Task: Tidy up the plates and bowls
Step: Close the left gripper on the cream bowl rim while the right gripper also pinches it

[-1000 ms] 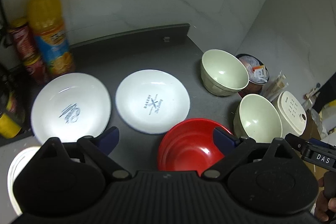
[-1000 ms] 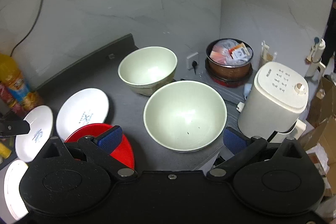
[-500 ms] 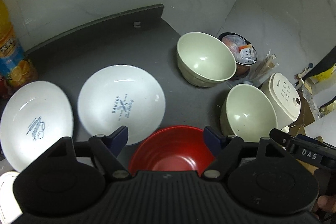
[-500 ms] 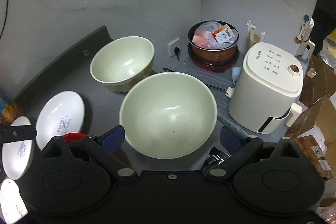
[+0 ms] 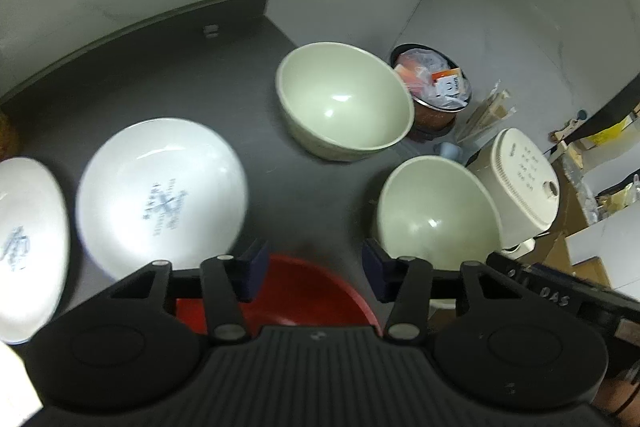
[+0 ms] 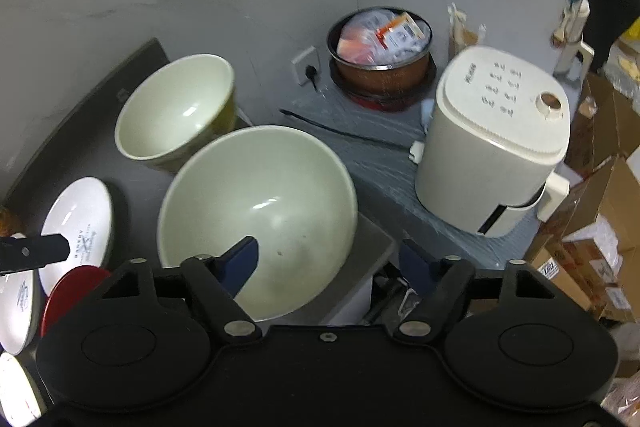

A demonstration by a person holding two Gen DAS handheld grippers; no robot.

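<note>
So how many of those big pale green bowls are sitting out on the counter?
2. The far pale green bowl sits near the wall by the dark counter's back edge; the near pale green bowl is right before the right hand-held gripper. More may be out of view.

Red round bowl (image 5: 304, 291) half hidden behind black gripper body, near rim not visible. White round plate with blue print (image 5: 28, 247) cut by left edge, print blurred and not readable. Small white labels on cream plastic appliance (image 6: 500, 83) too blurred to read.
</note>
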